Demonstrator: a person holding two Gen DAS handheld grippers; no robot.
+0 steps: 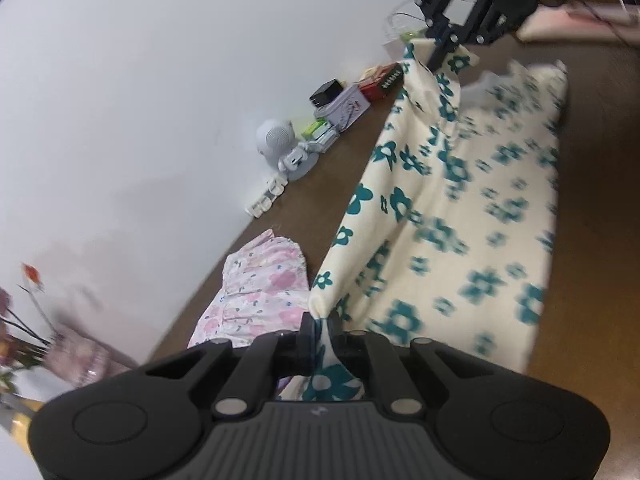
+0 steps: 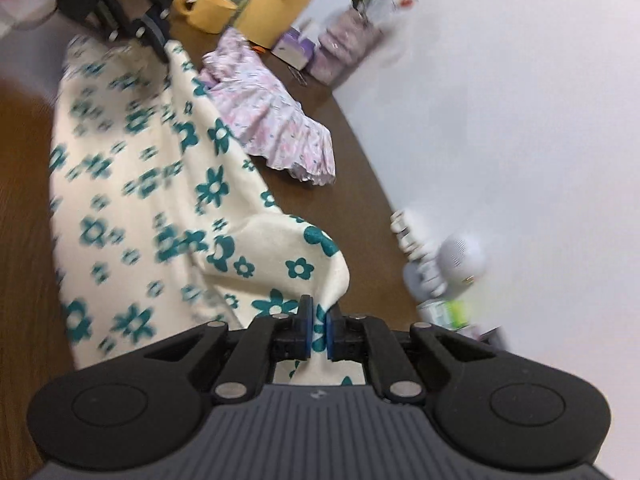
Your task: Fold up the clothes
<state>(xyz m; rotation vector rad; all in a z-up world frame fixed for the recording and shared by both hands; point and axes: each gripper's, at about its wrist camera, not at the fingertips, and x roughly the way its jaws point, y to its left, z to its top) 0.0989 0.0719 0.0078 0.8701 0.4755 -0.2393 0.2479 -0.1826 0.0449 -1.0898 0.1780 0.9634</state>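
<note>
Cream floral garment [image 1: 460, 208]: soft, light, drapes freely; left gripper [image 1: 323, 334] and right gripper [image 2: 319, 330] each pinching 1 corner, 6 o'clock.

Both views are evenly and softly lit, bright on the plain white wall [image 1: 140, 100], with no hard shadows or glare. Motion blur smears the cream cloth with teal flowers [image 1: 460, 216] over its far half in both views, and the brown wooden worktop [image 2: 24, 184] loses its grain. Nearest each lens the black tool body stays sharp. Fisheye distortion bends the wall line, and the corners go dark
</note>
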